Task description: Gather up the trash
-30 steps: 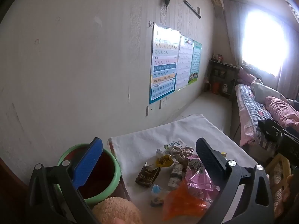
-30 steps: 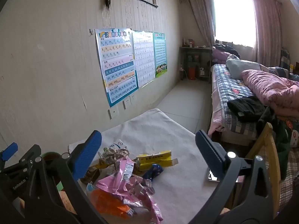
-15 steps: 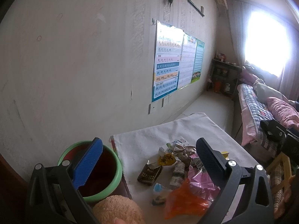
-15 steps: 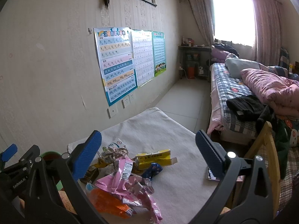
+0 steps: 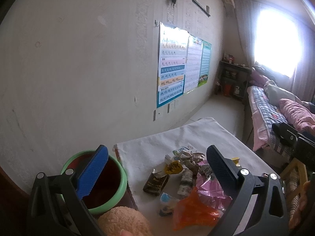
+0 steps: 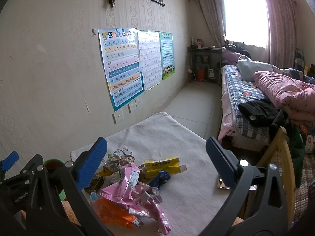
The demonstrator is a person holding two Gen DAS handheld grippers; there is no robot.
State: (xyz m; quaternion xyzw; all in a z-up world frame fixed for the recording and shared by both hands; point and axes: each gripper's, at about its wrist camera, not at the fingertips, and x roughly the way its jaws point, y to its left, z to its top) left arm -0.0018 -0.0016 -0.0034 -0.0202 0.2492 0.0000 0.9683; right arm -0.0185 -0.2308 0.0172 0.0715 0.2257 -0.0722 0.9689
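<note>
A pile of trash lies on a table covered with a white cloth (image 5: 157,141): an orange wrapper (image 5: 193,214), a pink wrapper (image 6: 126,186), a yellow box (image 6: 163,166), a brown packet (image 5: 155,182) and crumpled paper (image 5: 189,157). A green bin (image 5: 118,184) with a dark red inside stands at the table's left edge. My left gripper (image 5: 157,171) is open and empty, above the bin and the pile. My right gripper (image 6: 155,159) is open and empty, above the pile; the left gripper (image 6: 11,169) shows at its far left.
A phone (image 6: 224,184) lies at the table's right edge. A wooden chair back (image 6: 279,153) stands to the right, then a bed (image 6: 246,102) with bedding. A wall with posters (image 6: 122,66) runs along the left. A tan plush thing (image 5: 122,222) sits in front of the bin.
Both grippers have shifted slightly; the views have drifted a little, with the table and pile sliding a bit right in the left wrist view. Both stay open and empty.
</note>
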